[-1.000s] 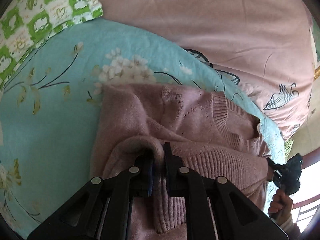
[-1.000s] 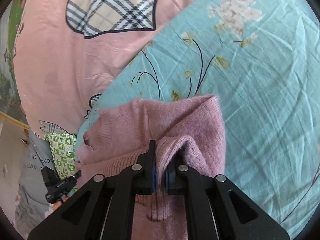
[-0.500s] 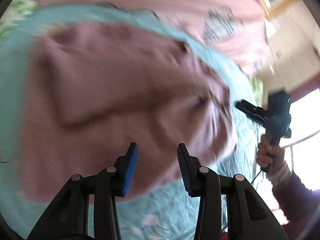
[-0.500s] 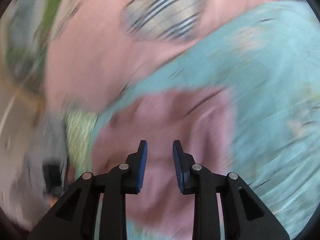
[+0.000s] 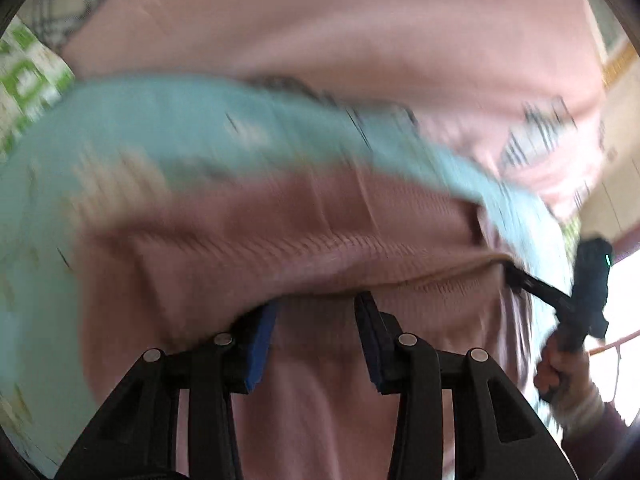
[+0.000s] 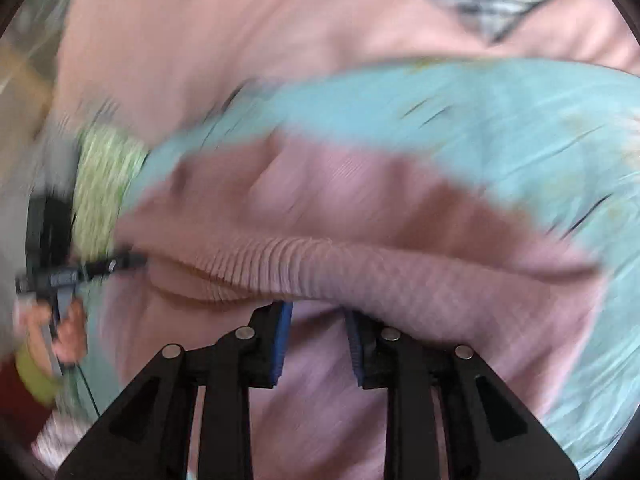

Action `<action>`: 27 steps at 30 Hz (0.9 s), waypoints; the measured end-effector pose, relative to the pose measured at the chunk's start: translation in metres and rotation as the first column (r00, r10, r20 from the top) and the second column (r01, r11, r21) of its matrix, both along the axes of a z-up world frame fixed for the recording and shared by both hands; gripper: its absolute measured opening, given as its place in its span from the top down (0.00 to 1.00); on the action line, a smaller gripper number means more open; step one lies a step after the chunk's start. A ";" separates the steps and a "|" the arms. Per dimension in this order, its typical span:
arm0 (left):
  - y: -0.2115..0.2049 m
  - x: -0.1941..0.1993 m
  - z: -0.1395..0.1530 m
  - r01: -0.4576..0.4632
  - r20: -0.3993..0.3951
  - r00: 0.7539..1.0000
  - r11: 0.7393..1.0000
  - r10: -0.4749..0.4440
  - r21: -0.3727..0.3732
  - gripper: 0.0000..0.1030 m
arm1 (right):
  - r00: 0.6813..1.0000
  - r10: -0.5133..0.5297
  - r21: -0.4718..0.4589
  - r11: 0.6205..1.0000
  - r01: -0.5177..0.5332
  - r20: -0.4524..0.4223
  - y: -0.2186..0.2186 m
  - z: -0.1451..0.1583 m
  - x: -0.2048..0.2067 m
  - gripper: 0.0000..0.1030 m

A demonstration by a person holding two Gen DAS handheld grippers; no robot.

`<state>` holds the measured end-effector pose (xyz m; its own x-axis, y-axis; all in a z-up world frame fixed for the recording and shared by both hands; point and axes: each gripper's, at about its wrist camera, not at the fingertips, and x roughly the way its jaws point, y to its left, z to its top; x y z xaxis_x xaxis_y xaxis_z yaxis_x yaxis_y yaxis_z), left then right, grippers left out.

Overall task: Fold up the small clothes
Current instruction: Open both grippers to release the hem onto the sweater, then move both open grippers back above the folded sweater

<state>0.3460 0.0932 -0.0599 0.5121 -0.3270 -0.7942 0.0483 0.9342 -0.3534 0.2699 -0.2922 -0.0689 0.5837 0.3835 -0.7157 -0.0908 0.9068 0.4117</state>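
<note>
Nearest us, our left claw (image 5: 316, 316) and right claw (image 6: 316, 320) both stand partly apart, gripping nothing. Just beyond, the pink knitted sweater (image 5: 304, 240) lies folded over itself on the turquoise bedsheet (image 6: 500, 120); further folds probably remain.

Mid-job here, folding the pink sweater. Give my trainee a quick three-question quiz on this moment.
1. True or false: the left gripper is clamped shut on the pink sweater.
2. What does the sweater lie on: A) the teal floral sheet, B) a wooden table, C) a basket?
3. Fill in: in the right wrist view, the right gripper has its jaws ____.

Key: 1 false, its blue pads stand apart. 2 A. 3 open, at the sweater's folded edge.
</note>
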 end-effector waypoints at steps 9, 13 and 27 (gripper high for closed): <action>0.026 0.007 0.022 -0.159 0.068 0.984 0.986 0.162 -0.045 0.52 | 0.946 -0.311 0.155 0.942 0.296 0.086 -0.068 0.031 -0.014 0.52; 0.029 -0.033 0.037 -0.175 0.113 0.978 0.984 0.177 -0.028 0.30 | 0.952 -0.290 0.185 0.945 0.269 0.097 -0.073 0.037 -0.046 0.50; -0.002 -0.143 -0.019 -0.066 -0.046 0.997 0.996 0.064 -0.057 0.27 | 0.992 -0.117 0.126 0.984 0.123 -0.054 0.015 -0.012 -0.144 0.50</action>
